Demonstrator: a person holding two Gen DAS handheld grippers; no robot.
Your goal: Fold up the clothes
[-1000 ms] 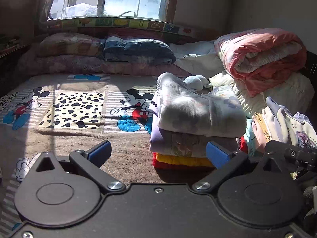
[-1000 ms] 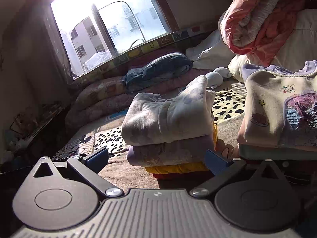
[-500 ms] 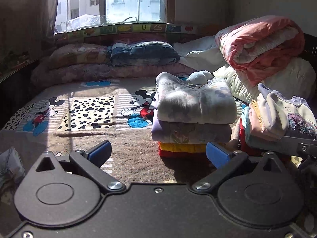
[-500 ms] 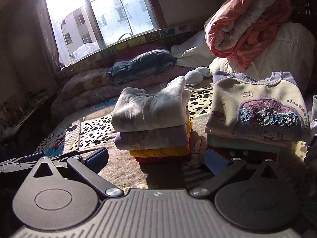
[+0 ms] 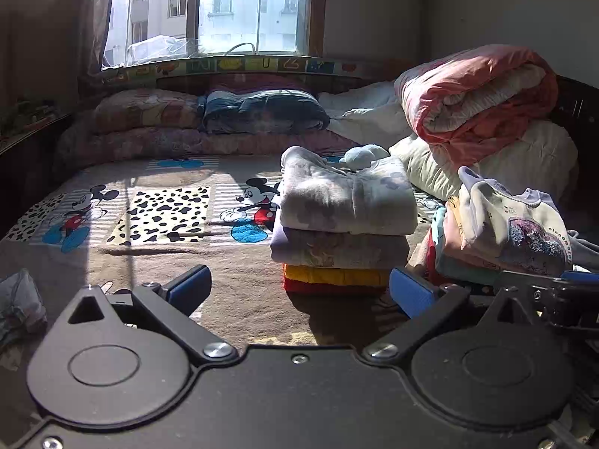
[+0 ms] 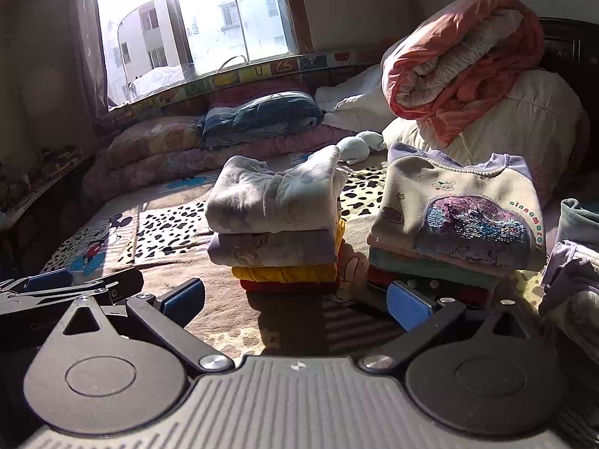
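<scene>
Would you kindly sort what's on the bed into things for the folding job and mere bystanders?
Job: left stack of folded clothes; right stack topped by the sequinned sweatshirt; loose garments at far right.
Bystanders: rolled pink quilt; blue pillow; pale soft toy.

**Two folded stacks on the bed**

The left stack (image 6: 279, 224) holds four folded garments: a pale grey-white fleecy piece (image 5: 346, 202) on top, a lilac printed one (image 5: 338, 249) under it, then a yellow one (image 5: 335, 275) and a red one (image 6: 288, 285) at the bottom. Just beside it to the right stands a second stack (image 6: 449, 239), topped by a cream sweatshirt (image 6: 460, 209) with lilac collar and a sequinned patch, above pink, mint and red layers. Loose lilac-grey clothes (image 6: 572, 277) lie unfolded at the far right.
</scene>
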